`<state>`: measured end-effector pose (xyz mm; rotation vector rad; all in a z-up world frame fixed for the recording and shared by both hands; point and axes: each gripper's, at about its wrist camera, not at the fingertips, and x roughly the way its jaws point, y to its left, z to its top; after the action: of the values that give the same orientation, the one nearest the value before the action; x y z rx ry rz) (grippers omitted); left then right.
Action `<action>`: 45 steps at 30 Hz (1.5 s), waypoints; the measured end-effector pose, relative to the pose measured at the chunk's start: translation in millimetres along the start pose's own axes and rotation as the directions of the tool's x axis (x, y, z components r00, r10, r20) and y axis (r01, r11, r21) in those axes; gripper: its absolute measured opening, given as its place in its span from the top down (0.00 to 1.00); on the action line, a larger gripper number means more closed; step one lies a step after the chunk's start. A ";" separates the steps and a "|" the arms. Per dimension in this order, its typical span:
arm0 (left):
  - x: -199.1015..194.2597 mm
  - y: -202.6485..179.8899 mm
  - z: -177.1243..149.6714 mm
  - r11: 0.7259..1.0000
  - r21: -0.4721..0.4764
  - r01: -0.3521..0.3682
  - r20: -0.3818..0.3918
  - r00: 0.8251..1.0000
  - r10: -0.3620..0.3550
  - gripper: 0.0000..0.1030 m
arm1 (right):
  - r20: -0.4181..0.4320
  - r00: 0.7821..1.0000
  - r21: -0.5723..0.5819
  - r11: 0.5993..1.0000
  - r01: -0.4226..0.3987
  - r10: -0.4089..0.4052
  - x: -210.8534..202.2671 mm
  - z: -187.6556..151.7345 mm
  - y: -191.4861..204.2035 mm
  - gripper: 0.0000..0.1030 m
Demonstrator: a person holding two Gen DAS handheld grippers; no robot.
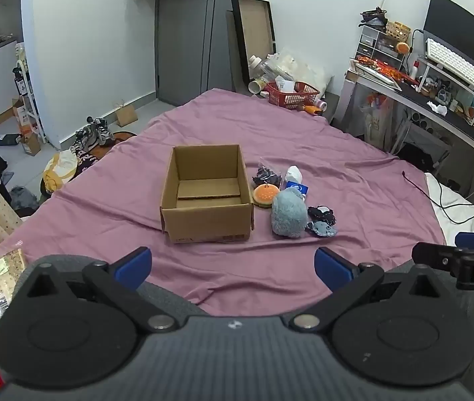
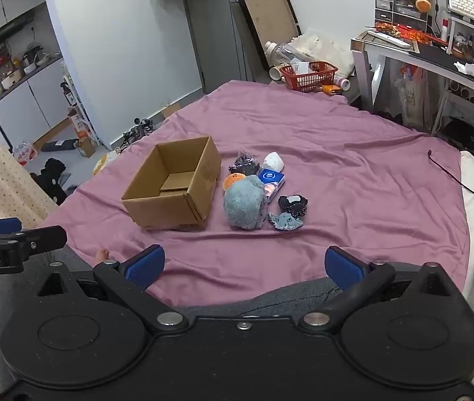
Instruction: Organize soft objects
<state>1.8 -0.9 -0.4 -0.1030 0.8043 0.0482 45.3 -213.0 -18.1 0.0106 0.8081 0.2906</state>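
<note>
Purple bedsheet (image 1: 203, 127): cardboard box (image 1: 206, 193), plush toys (image 1: 288, 214).

Mauve bedsheet (image 1: 203, 127), white walls (image 1: 96, 50), grey door (image 1: 183, 43), cluttered desk (image 1: 437, 100).

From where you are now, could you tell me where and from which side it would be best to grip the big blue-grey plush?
Probably the rounded upper body of the blue-grey plush, coming from above with the open right gripper. The cardboard box is close on its left, the burger toy and tissue pack crowd behind, so the top is freest.
</note>
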 end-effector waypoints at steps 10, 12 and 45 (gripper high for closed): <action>-10.7 -0.6 0.4 1.000 -0.001 -0.001 0.011 1.000 0.001 0.00 | 0.002 1.000 0.012 1.000 -0.010 0.010 1.1 0.9 -4.5 0.00; -5.7 0.5 -0.7 1.000 -0.001 0.001 0.017 1.000 -0.001 0.00 | 0.003 1.000 0.014 1.000 -0.008 0.008 0.9 0.5 -4.7 0.00; -5.1 2.2 1.9 0.999 -0.023 0.031 0.020 0.999 -0.031 0.00 | -0.001 1.000 0.038 0.999 -0.008 0.008 -6.2 0.8 -10.4 0.00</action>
<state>-0.5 1.4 4.4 -0.1366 0.7825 0.0292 44.5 -224.4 -14.4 0.0493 0.8151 0.2826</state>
